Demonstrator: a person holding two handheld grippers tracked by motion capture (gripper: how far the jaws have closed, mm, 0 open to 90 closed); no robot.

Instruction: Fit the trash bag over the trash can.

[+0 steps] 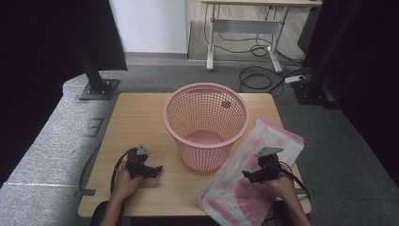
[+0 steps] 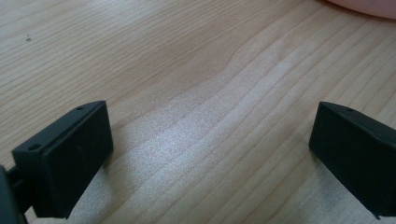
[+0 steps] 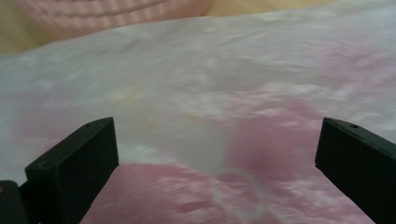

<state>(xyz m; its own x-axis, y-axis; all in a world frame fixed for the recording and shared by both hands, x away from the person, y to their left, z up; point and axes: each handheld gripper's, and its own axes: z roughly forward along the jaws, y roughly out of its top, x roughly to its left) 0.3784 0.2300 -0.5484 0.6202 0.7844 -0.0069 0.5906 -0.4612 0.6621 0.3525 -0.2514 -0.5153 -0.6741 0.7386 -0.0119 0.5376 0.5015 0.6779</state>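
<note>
Hovering wide open and empty directly over the pink-and-white plastic bag (image 1: 249,181), the right gripper (image 1: 252,175) should, judging by the scene, pinch only a top fold just below its jaws.

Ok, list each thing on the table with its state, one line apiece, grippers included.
Pink basket: upright, mouth open, nothing visible inside.
Plastic bag: lying flat on the table, one edge against the basket's base, not gripped.
Left gripper: open, jaws wide apart over bare wood, holding nothing.
Right gripper: open, jaws wide apart just above the bag.
Table: wooden, carrying the basket and bag.
</note>
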